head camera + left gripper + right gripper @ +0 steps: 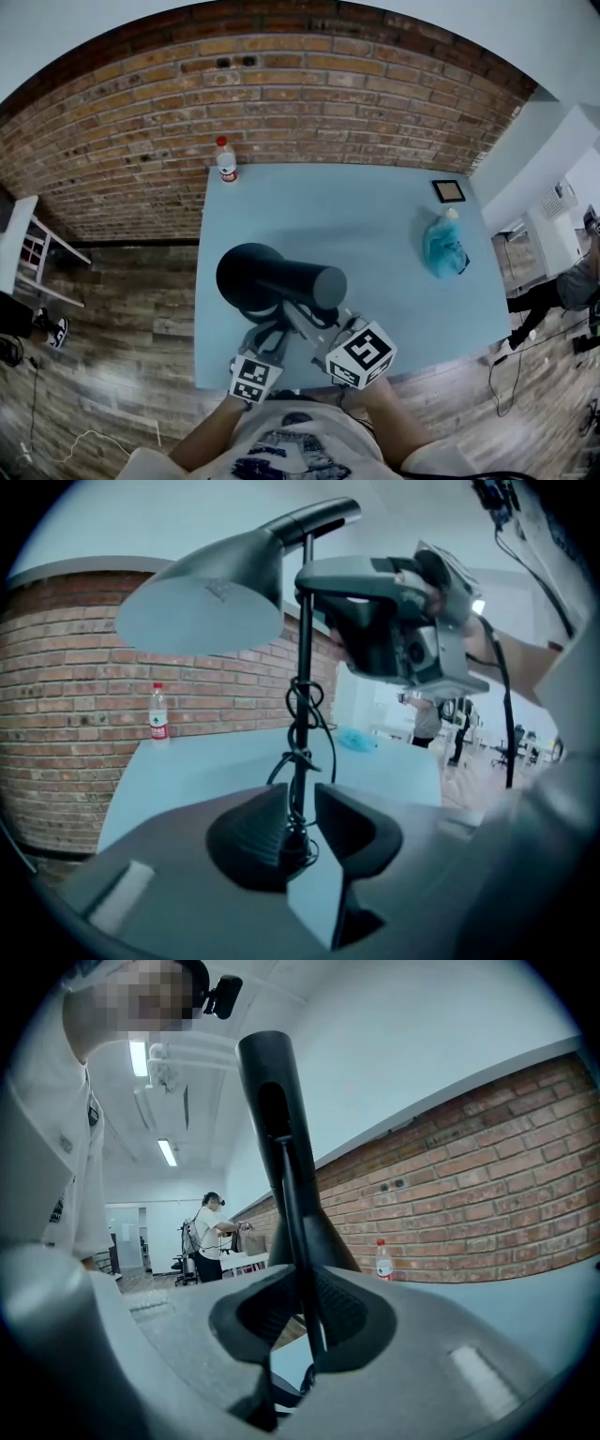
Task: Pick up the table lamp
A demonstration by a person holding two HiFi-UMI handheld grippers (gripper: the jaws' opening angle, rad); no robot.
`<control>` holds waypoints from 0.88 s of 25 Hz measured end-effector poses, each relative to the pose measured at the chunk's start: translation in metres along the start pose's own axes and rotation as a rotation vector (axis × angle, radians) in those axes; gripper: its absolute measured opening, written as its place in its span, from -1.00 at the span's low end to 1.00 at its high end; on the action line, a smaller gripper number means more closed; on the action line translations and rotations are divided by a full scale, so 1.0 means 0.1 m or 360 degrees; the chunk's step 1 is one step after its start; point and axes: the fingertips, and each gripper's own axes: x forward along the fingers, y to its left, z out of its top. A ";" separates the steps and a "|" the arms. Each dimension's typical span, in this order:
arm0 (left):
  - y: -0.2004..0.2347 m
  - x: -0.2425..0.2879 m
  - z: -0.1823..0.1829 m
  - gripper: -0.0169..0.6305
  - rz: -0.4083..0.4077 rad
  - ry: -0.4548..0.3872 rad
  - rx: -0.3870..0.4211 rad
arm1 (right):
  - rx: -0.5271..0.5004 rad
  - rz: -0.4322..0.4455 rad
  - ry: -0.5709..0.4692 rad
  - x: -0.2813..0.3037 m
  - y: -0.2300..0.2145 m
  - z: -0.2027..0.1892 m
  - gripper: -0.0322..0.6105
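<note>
The black table lamp (270, 276) is over the near part of the light blue table (375, 220), its cone shade (202, 611) at the top. My right gripper (305, 1312) is shut on the thin pole (291, 1204) high up, just under the shade; the left gripper view shows the same grip (317, 585). My left gripper (298, 822) is lower down, its jaws either side of the pole (302, 714) where the cord is wound round it, with a small gap on the right side. In the head view both grippers (272, 333) (317, 323) reach under the shade. The lamp's base is hidden.
A plastic bottle (226, 159) with a red cap stands at the table's far left corner by the brick wall. A small picture frame (448, 190) and a crumpled blue bag (444, 248) lie on the right side. Another person (208, 1237) stands far off.
</note>
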 end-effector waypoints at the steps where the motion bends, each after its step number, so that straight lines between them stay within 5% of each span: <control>1: -0.01 0.03 -0.02 -0.77 -0.0002 0.0008 -0.0006 | -0.0002 -0.0002 0.0001 0.00 0.00 0.00 -0.74; 22: 0.03 0.34 -0.04 -0.77 -0.0005 0.0019 -0.0006 | 0.0019 -0.0007 0.0018 0.01 0.01 -0.01 -0.74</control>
